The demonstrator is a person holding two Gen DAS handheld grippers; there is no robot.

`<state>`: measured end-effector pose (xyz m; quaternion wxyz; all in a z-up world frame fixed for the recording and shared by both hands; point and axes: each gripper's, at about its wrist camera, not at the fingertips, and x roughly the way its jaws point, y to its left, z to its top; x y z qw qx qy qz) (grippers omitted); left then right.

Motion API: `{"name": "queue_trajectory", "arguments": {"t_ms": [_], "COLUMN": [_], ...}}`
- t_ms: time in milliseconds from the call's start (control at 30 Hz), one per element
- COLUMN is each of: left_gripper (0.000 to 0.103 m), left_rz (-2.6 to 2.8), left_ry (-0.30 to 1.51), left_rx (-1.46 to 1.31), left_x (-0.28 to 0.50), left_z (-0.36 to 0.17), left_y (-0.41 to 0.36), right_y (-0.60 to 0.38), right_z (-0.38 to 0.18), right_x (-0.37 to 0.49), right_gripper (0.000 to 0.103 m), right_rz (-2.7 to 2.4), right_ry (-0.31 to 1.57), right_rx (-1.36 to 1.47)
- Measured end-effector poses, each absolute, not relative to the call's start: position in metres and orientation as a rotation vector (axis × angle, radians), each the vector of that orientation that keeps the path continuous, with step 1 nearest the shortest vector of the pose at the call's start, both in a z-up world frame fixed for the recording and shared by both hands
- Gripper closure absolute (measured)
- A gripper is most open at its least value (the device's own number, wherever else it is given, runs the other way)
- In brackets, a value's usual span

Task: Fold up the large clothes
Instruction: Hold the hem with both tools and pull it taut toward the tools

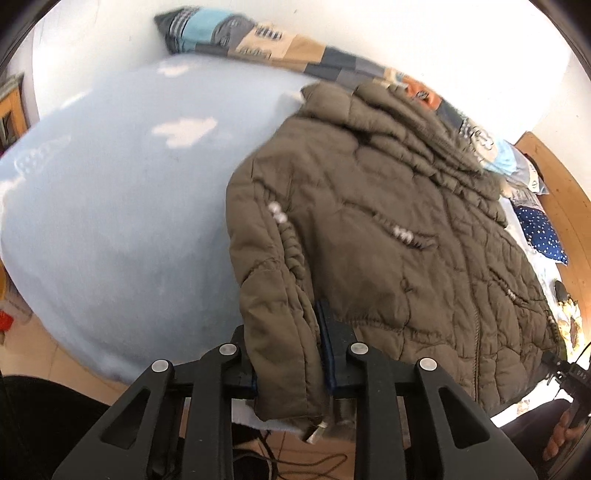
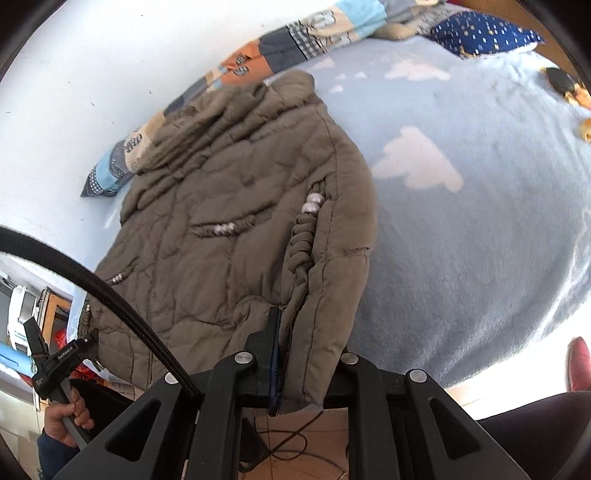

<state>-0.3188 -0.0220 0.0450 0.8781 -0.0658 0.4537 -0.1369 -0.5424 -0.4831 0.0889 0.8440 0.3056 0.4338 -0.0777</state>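
An olive-brown quilted jacket [image 1: 388, 229] lies front up on a light blue bed [image 1: 122, 221], hood toward the wall. My left gripper [image 1: 291, 354] is shut on the cuff end of one sleeve [image 1: 284, 332] at the near bed edge. In the right wrist view the same jacket [image 2: 221, 236] fills the middle. My right gripper [image 2: 306, 365] is shut on the cuff end of the other sleeve [image 2: 328, 314], also at the near bed edge. The left gripper also shows at the left [image 2: 86, 338], at the jacket's hem corner.
A patchwork quilt [image 1: 258, 37] lies along the white wall behind the jacket. A dark blue starred pillow [image 2: 484, 33] and a small toy [image 2: 565, 86] sit on the bed's far right. Cables lie on the wood floor [image 2: 291, 439] below the bed edge.
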Motion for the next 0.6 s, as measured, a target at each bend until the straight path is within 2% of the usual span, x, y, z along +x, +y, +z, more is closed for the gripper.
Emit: {"name": "queue_trajectory", "arguments": {"t_ms": [167,333,600], "left_gripper": [0.08,0.08,0.08], "left_rz": [-0.287,-0.262,-0.23], "left_ry": [0.905,0.944,0.926], "left_rx": [-0.105,-0.086,-0.007], "left_x": [-0.321,-0.318,-0.322], "left_z": [0.056,0.046,0.043], "left_y": [-0.022,-0.023,-0.033], "right_y": [-0.484,-0.484,-0.485], "right_z": [0.101,0.091,0.074], "right_x": [-0.546,-0.539,-0.531], "right_gripper": [0.087,0.087,0.079], "right_rz": [-0.151,-0.169,-0.208], "right_ry": [0.882,0.92,0.984], "right_rx": [0.635,0.663,0.671]}}
